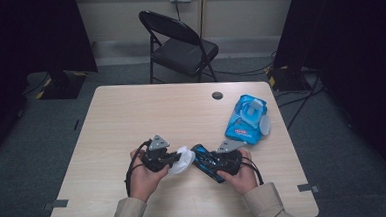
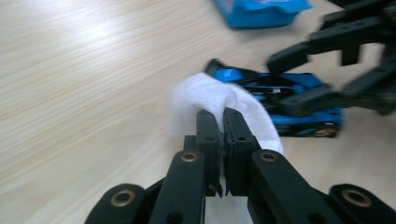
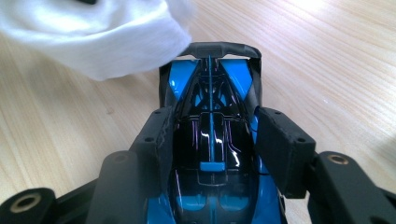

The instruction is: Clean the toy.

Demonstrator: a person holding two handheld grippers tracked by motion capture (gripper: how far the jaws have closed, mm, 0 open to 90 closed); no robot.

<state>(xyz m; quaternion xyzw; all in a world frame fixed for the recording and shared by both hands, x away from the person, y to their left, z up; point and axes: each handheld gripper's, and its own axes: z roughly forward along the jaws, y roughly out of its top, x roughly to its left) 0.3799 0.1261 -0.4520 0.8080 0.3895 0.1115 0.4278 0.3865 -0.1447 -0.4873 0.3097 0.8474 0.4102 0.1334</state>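
Blue-and-black toy car (image 1: 207,162) low on the table (image 1: 131,111), at about six o'clock, clamped across its body by the right gripper (image 3: 212,140), pads on both flanks. White wipe (image 1: 181,160) at the car's nine o'clock, touching its rear wing, pinched tight in the left gripper (image 2: 223,122), jaws nearly together. Blue wipes pack (image 1: 246,119) up at the car's one o'clock, apart. Folding chair (image 1: 180,46) beyond the far edge, twelve o'clock.

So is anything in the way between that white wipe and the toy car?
Nothing visible. The left gripper is shut on the wipe, which sits right at the near end of the car, held by the right gripper. Whether they touch I cannot tell.
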